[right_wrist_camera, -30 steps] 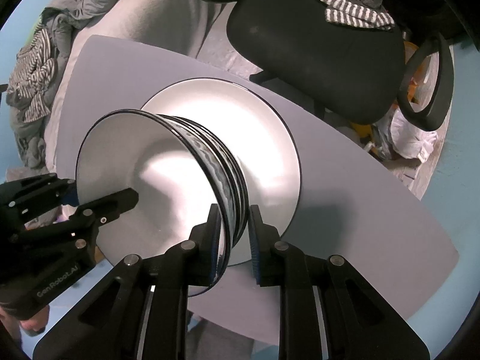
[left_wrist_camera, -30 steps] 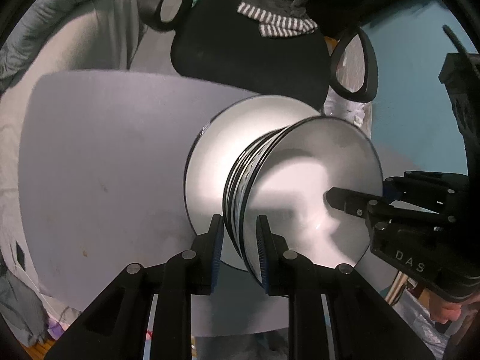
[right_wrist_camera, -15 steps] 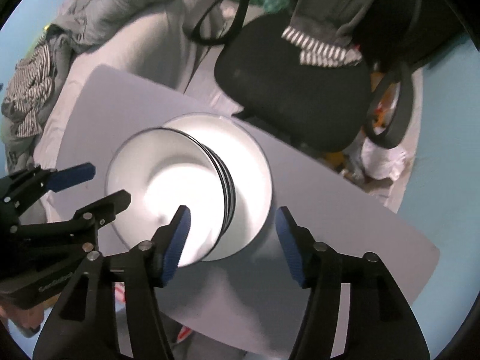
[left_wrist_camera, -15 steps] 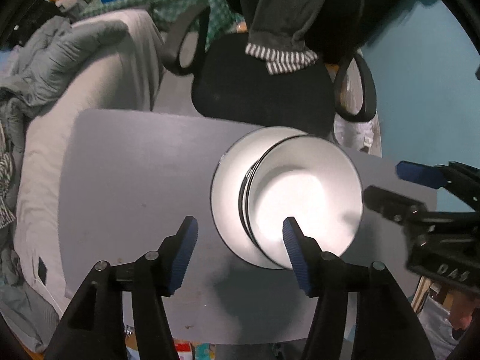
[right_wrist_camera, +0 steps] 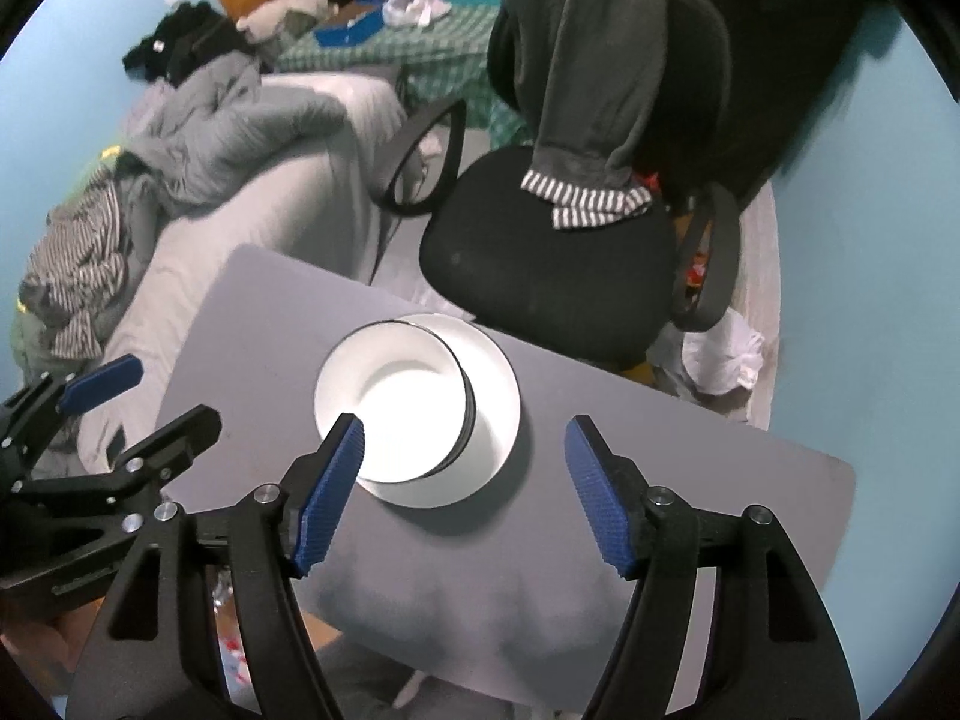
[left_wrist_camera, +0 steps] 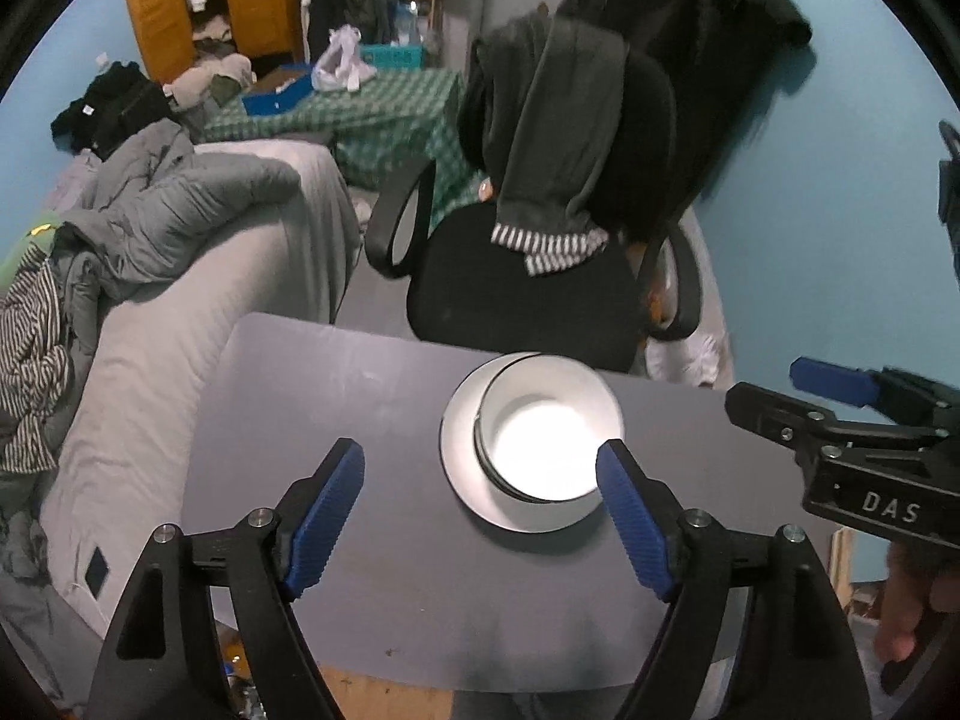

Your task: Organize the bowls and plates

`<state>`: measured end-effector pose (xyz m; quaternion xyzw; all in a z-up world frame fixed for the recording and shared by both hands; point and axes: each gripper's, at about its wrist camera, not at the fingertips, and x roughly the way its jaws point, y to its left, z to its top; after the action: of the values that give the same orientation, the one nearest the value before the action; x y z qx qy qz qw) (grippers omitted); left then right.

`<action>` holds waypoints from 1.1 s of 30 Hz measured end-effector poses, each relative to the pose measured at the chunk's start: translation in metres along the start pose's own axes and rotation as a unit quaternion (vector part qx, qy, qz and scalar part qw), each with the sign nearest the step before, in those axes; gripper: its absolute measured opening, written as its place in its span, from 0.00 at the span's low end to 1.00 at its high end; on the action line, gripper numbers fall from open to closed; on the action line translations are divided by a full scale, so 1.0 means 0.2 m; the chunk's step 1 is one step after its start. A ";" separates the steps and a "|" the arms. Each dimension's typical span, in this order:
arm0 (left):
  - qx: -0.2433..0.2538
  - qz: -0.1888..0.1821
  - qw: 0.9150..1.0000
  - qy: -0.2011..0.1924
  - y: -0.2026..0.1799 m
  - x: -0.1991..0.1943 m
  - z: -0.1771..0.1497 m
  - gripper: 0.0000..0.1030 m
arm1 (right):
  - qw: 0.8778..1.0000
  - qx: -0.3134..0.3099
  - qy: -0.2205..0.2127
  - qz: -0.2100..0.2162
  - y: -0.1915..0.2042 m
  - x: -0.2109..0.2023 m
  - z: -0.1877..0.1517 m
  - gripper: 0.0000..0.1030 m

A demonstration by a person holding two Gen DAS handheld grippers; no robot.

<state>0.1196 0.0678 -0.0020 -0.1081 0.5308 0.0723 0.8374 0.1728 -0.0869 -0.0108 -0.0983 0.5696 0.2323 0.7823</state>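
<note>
Dim room, one hot spot, heavy fisheye curve on both wrist views.

Light falls from above onto the table (left_wrist_camera: 360, 396), and the bowl (left_wrist_camera: 543, 438) blows out to pure white glare in its middle, detail lost there in both views. The plate (right_wrist_camera: 498, 396) under it throws a soft dark shadow on its near-right side. A pale, mottled sheen sits on the table's near edge. The blue wall (left_wrist_camera: 810, 228) reads evenly lit, though dark smears of shadow spread beside the hanging clothes. Black vignette rings every corner, and straight lines bow hard toward the rim. The far clutter is soft and noisy; the right view's upper-right edge smears with motion blur.
</note>
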 end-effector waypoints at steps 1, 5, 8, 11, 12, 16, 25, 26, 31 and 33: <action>0.001 0.001 1.000 -0.005 -0.01 -0.04 -0.01 0.85 | 1.000 0.003 -0.006 0.001 -0.01 -0.02 -0.01 0.68; 0.017 0.008 0.999 -0.030 -0.06 -0.16 -0.06 0.85 | 0.999 0.019 -0.038 0.002 0.00 -0.16 -0.05 0.68; 0.032 0.011 0.999 -0.042 -0.09 -0.23 -0.09 0.85 | 0.998 0.025 -0.055 -0.005 -0.01 -0.24 -0.09 0.68; 0.035 0.011 0.998 -0.053 -0.10 -0.30 -0.11 0.85 | 0.997 0.028 -0.076 -0.016 -0.01 -0.33 -0.13 0.68; 0.035 0.010 0.998 -0.057 -0.10 -0.32 -0.12 0.85 | 0.996 0.028 -0.083 -0.021 0.00 -0.36 -0.14 0.68; 0.035 0.008 0.997 -0.068 -0.10 -0.39 -0.13 0.85 | 0.993 0.035 -0.107 -0.033 0.00 -0.46 -0.19 0.68; 0.023 -0.013 0.997 -0.074 -0.11 -0.47 -0.16 0.85 | 0.990 0.049 -0.127 -0.035 0.00 -0.56 -0.28 0.68; 0.023 -0.012 0.997 -0.074 -0.11 -0.47 -0.16 0.85 | 0.990 0.049 -0.127 -0.033 0.00 -0.57 -0.29 0.68; 0.027 -0.018 0.997 -0.065 -0.12 -0.46 -0.17 0.85 | 0.990 0.052 -0.124 -0.028 0.00 -0.58 -0.32 0.68; 0.028 -0.020 0.997 -0.065 -0.12 -0.47 -0.18 0.85 | 0.990 0.053 -0.124 -0.031 0.00 -0.58 -0.32 0.68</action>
<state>0.0540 0.0356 0.0697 -0.0902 0.4752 0.0475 0.8739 0.0895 -0.1423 0.0767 -0.0449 0.4760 0.1880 0.8580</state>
